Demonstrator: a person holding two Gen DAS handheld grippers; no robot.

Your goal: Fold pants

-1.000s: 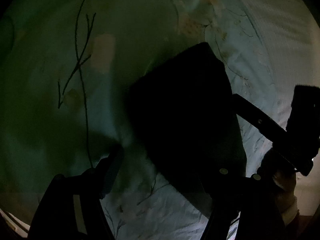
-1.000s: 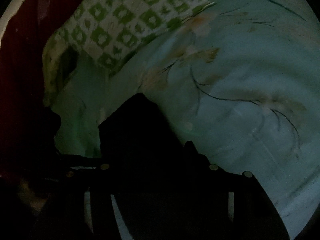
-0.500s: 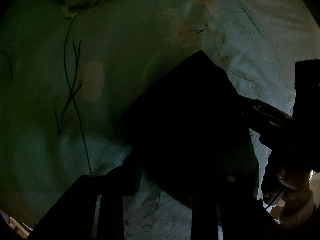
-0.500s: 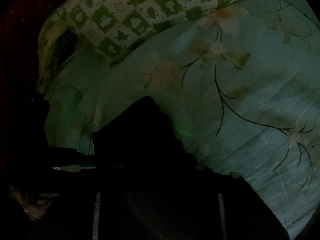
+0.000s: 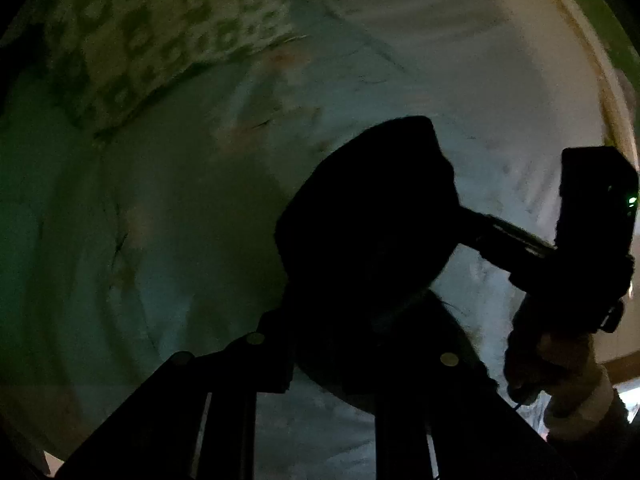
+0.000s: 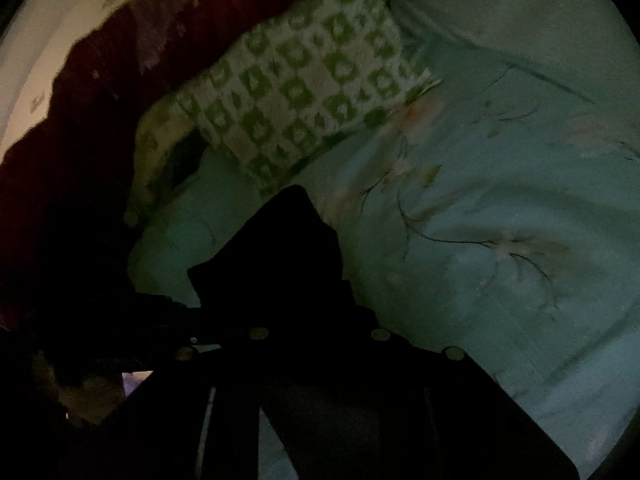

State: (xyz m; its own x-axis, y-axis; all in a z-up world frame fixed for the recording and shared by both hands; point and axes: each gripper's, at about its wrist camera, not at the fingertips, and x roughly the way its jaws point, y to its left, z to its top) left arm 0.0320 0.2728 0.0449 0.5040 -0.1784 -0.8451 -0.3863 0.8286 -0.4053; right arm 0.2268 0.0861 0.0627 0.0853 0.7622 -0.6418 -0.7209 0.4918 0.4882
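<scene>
You have the pants (image 5: 372,216) bunched dark at frame centre on the bedsheet (image 5: 180,240). Left gripper (image 5: 360,340) and right gripper (image 6: 316,320) are closing, each clamped on the fabric; final folds appear to remain.

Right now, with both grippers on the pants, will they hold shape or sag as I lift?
Likely sag: the pants hang as a dark, rounded, limp bundle between the left gripper and the right gripper, whose jaws are closing on the cloth. The free corner probably droops. They should drag softly over the sheet, not slide.
</scene>
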